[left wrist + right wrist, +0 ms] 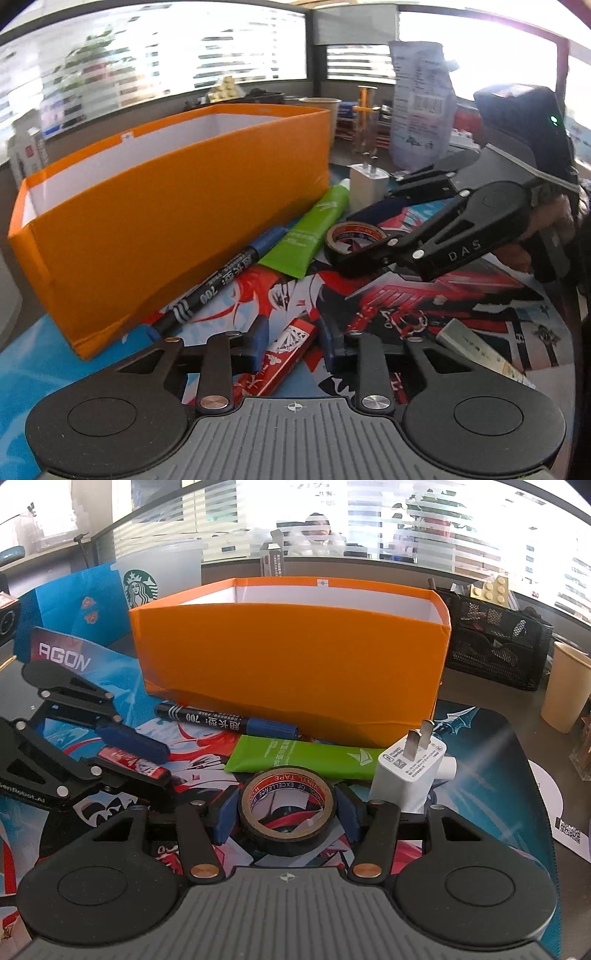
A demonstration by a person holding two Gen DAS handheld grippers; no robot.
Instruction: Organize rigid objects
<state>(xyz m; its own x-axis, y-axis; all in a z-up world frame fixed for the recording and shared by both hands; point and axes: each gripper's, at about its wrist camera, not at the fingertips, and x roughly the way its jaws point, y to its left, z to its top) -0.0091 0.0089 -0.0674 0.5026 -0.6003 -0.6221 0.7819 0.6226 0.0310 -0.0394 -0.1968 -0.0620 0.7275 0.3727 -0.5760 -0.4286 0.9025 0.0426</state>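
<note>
An orange box [166,206] [291,664] stands open on the printed mat. In front of it lie a black and blue marker [225,277] [225,720], a green tube [314,232] [303,757], a white charger plug [367,182] [402,775] and a roll of black tape [351,243] [288,808]. My right gripper [288,814] [360,245] is open, its blue pads on either side of the tape roll. My left gripper [293,345] [147,757] is open around a red lighter [284,354] [133,762] that lies flat on the mat.
A slim pale box [484,354] lies on the mat at right. A Starbucks cup [159,572], a blue bag [74,605], a black mesh organiser [495,642] and a paper cup [565,686] stand around the orange box. A white pouch [421,103] stands behind the charger.
</note>
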